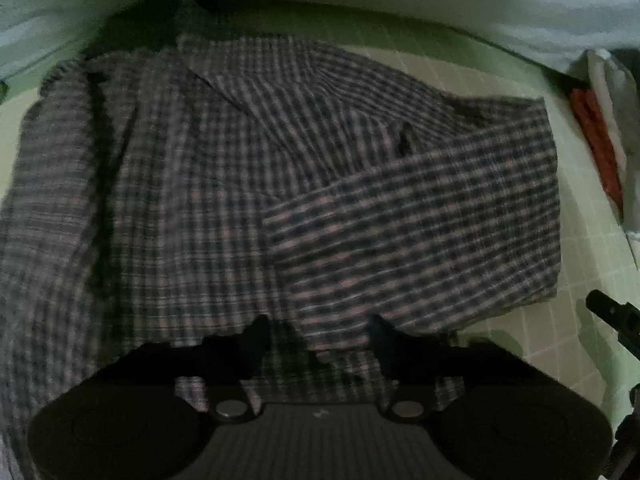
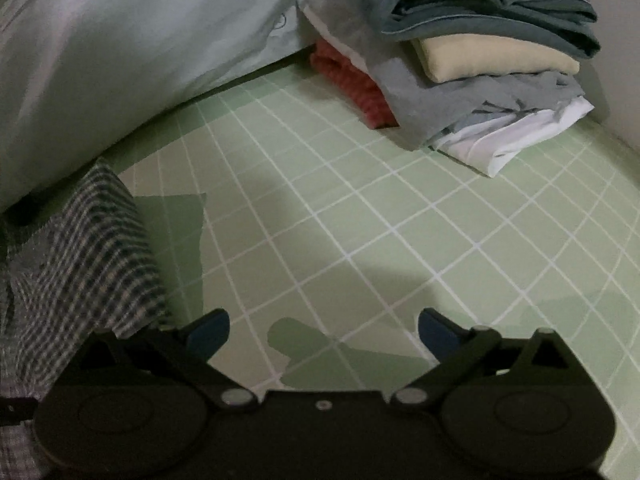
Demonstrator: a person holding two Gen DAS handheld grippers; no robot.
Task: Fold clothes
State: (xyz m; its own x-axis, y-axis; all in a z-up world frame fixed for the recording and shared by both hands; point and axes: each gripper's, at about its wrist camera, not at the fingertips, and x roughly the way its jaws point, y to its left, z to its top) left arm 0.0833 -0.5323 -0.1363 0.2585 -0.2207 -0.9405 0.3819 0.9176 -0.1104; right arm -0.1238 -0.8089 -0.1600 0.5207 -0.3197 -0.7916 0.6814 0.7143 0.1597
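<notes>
**Checked shirt spread on the green sheet, both tongs free**

The checked shirt (image 1: 224, 168) lies across the green gridded bed sheet (image 2: 360, 240), a fine plaid of dark, grey and pinkish lines. It is partly folded: one panel (image 1: 420, 224) lies doubled over the body on the side nearest the stack, its edges straight, while the rest is rumpled with long creases and a dark fold near the far edge of the sheet. That far edge is bordered by a pale pillow (image 2: 120, 60). In my right view only a corner of the shirt shows, at the left side of the sheet.

The pillow carries small circular printed marks, too blurred for me to read. I see no other writing.

My left tongs (image 1: 318, 340) point steeply down over the near hem of the shirt, jaws partly apart; the fabric lies beneath and between the tips, but I cannot tell whether the pads press on it. The picture is dark and blurred there. My right tongs (image 2: 324, 330) are released, jaws wide over bare sheet just beside the shirt, nothing between them.

A stack of folded clothes (image 2: 480, 72) sits toward the far right corner of the sheet, well apart from the shirt: teal on top, then cream, grey and white, with something red beside it.
</notes>
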